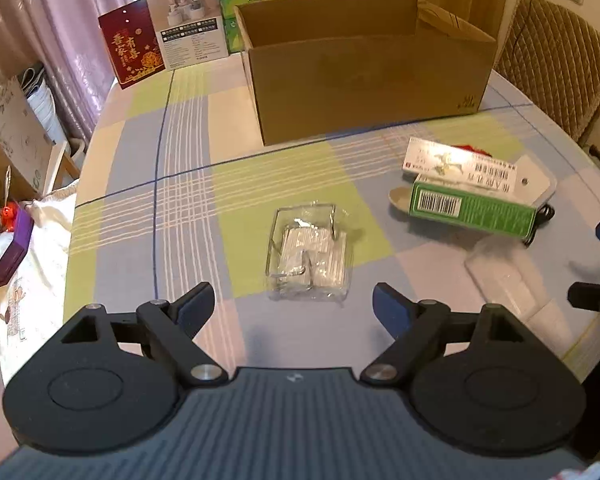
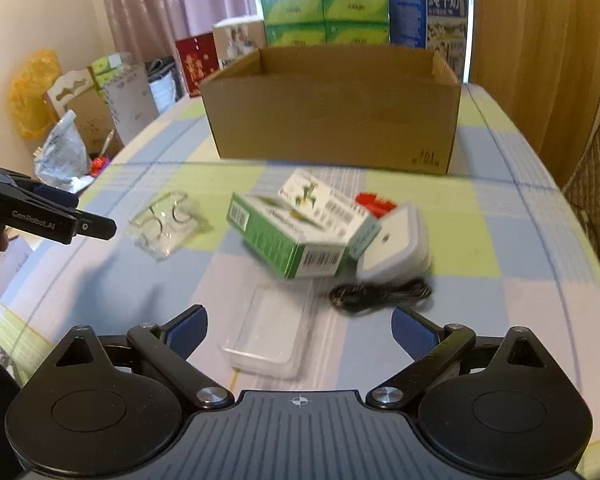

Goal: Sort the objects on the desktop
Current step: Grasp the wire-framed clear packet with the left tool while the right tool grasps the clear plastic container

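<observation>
Both claws point(image 1: 293, 304) point(image 2: 300, 326) gaping, empty; clear tray point(image 2: 266, 330) nearest, cardboard box point(image 2: 332, 120) behind clutter

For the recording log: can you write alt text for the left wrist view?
The left gripper, jaws open and empty, hovers over a clear plastic packet on a checked tablecloth. Behind stands an open cardboard box; to the right lies a green carton.

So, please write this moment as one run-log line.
left tool: open, empty | right tool: open, empty | clear packet: on table | cardboard box: open
</observation>
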